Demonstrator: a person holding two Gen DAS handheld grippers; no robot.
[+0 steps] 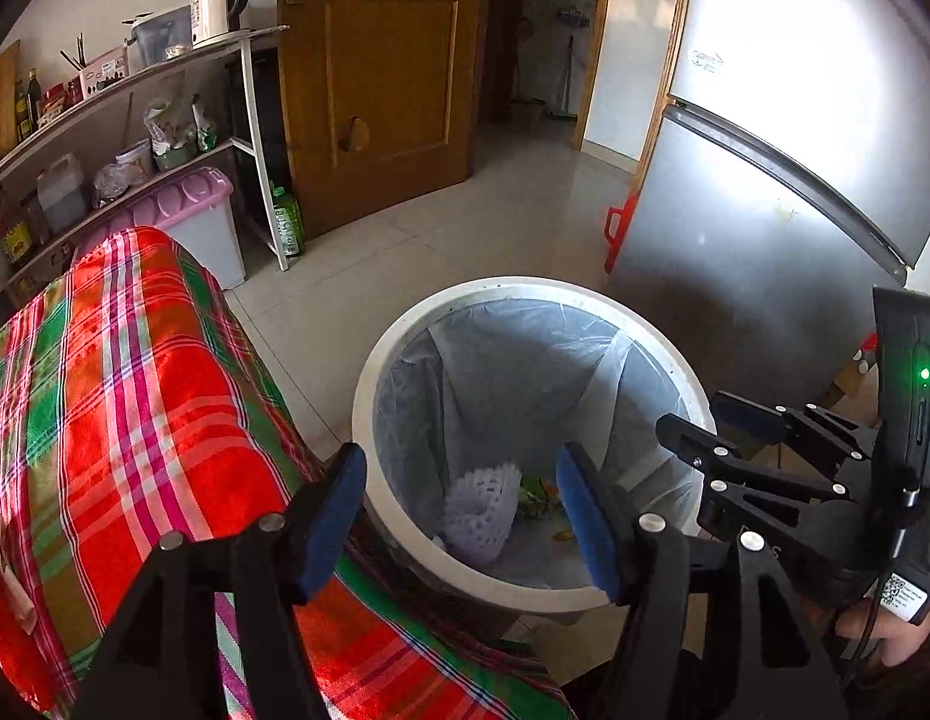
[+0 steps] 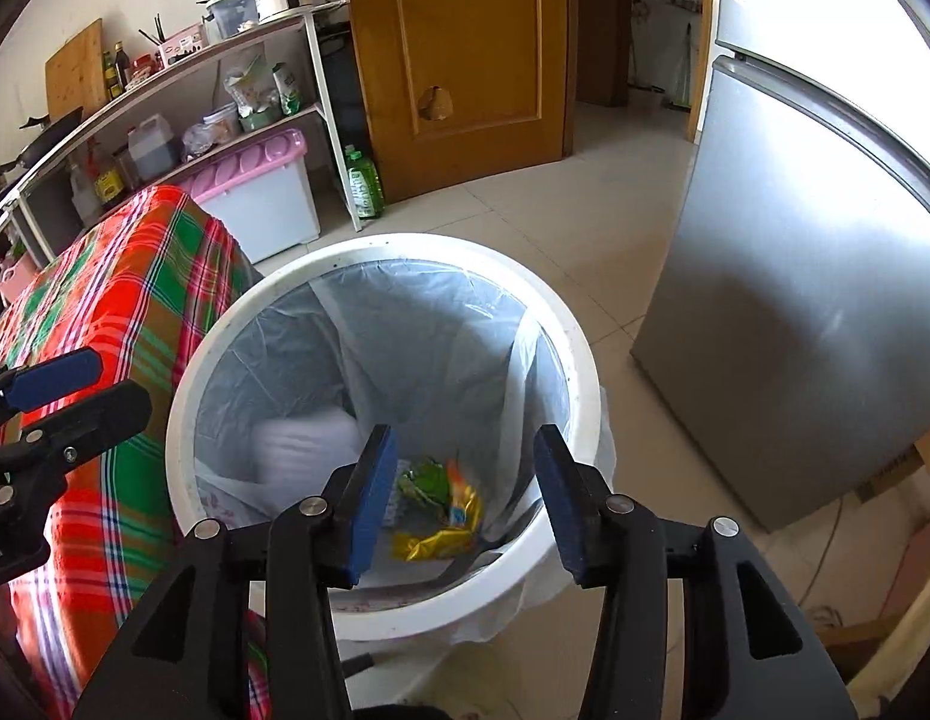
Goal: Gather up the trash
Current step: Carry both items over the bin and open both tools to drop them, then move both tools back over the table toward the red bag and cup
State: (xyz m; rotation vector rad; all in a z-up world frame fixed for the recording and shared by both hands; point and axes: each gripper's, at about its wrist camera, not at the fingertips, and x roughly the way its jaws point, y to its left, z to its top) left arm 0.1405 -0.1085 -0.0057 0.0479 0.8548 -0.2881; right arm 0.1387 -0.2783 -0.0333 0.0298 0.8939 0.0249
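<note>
A white trash bin (image 1: 369,372) (image 2: 183,396) with a clear liner stands on the floor beside the plaid-covered table (image 1: 135,390) (image 2: 135,276). At its bottom lie a white foam fruit net (image 1: 480,510) (image 2: 303,444) and crumpled green and yellow snack wrappers (image 1: 540,495) (image 2: 447,510). My left gripper (image 1: 462,471) (image 2: 87,393) hovers open over the bin's near rim by the table edge, nothing between its blue pads. My right gripper (image 2: 465,444) (image 1: 711,420) is open above the bin's mouth, with nothing held; the wrappers show far below between its fingers.
A silver fridge (image 1: 765,210) (image 2: 795,300) stands right of the bin. A brown door (image 1: 381,78), a shelf rack (image 1: 255,138) with bottles and a kettle, a pink-lidded storage box (image 1: 201,222) and a green bottle (image 1: 287,222) line the back. Tiled floor lies beyond the bin.
</note>
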